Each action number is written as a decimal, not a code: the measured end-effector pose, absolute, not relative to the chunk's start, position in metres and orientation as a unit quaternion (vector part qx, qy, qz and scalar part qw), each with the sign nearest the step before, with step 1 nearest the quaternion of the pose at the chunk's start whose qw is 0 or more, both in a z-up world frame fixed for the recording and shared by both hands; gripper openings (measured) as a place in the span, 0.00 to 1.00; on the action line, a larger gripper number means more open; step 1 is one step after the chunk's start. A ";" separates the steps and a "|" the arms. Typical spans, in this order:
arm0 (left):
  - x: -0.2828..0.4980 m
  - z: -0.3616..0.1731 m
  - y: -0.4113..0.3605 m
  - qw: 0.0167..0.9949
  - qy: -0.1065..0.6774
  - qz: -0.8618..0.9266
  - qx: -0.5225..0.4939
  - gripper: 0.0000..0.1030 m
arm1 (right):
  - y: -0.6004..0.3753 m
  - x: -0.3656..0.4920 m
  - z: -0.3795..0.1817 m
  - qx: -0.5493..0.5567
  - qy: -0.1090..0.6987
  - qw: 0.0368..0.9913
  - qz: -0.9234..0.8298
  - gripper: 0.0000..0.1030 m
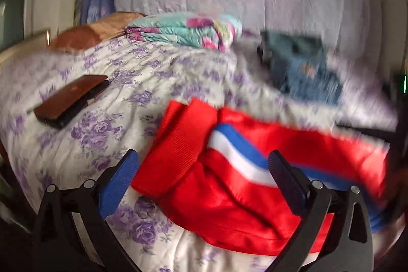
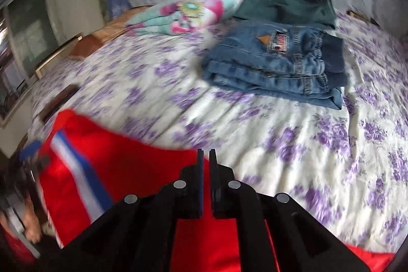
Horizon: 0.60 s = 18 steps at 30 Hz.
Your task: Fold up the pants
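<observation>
Red track pants (image 1: pixel 229 200) with a blue and white side stripe lie on the floral bedspread (image 1: pixel 107 119). A folded red part with the ribbed waistband lies on top at the left. My left gripper (image 1: pixel 204 162) is open, its blue-padded fingers on either side of the pants. In the right wrist view the pants (image 2: pixel 107 165) lie at the lower left and run under my right gripper (image 2: pixel 206 152). Its jaws are nearly together over the pants' edge; whether cloth is pinched between them is hidden.
A stack of folded jeans (image 2: pixel 278 65) with a dark green garment (image 2: pixel 288 7) sits at the back right. A folded floral blanket (image 2: pixel 183 9) lies at the back. A brown wallet-like case (image 1: pixel 71 101) lies left on the bed. A wall hung with pale cloth is behind.
</observation>
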State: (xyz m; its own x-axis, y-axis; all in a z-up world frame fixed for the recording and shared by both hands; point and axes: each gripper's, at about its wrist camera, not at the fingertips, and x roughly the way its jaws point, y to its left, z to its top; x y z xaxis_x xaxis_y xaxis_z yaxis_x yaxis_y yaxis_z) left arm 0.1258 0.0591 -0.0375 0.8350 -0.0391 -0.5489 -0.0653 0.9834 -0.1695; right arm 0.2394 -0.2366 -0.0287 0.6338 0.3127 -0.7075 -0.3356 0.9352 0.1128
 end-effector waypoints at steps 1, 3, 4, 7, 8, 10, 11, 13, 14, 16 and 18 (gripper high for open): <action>0.129 -0.037 0.062 0.950 0.295 0.012 -0.096 0.96 | -0.234 0.239 -0.032 -0.018 0.397 0.899 0.184 0.41; 0.154 -0.057 0.061 0.930 0.359 0.034 -0.063 0.96 | -0.232 0.247 -0.050 -0.026 0.429 0.884 0.183 0.51; 0.165 -0.070 0.060 0.920 0.387 0.034 -0.052 0.96 | -0.232 0.249 -0.052 -0.025 0.429 0.884 0.185 0.51; 0.157 -0.074 0.042 0.932 0.355 0.063 0.016 0.96 | -0.238 0.241 -0.034 0.005 0.407 0.895 0.182 0.51; 0.151 -0.070 0.041 0.935 0.348 0.061 0.012 0.95 | -0.242 0.230 -0.025 0.015 0.387 0.903 0.185 0.51; 0.134 -0.058 0.044 0.947 0.316 0.053 -0.009 0.95 | -0.251 0.208 -0.016 0.027 0.366 0.910 0.192 0.56; 0.126 -0.051 0.045 0.952 0.300 0.055 -0.018 0.95 | -0.260 0.189 -0.009 0.040 0.346 0.916 0.198 0.63; 0.107 -0.034 0.045 0.964 0.259 0.042 -0.044 0.95 | -0.281 0.154 -0.001 0.062 0.316 0.928 0.185 0.66; 0.101 -0.027 0.043 0.967 0.248 0.026 -0.053 0.95 | -0.293 0.142 0.002 0.074 0.307 0.932 0.179 0.66; 0.095 -0.015 0.031 0.968 0.240 -0.024 -0.065 0.95 | -0.325 0.111 0.003 0.120 0.290 0.937 0.155 0.66; 0.099 -0.014 0.010 0.964 0.251 -0.071 -0.059 0.95 | -0.361 0.085 0.002 0.161 0.282 0.938 0.119 0.66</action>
State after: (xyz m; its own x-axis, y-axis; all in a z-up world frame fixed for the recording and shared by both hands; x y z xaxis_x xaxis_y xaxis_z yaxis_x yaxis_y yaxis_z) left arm 0.0988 0.0102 -0.0136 0.8642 -0.1663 -0.4750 0.1072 0.9830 -0.1490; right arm 0.0850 -0.3610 0.0023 0.8123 0.3140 -0.4915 -0.1322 0.9199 0.3693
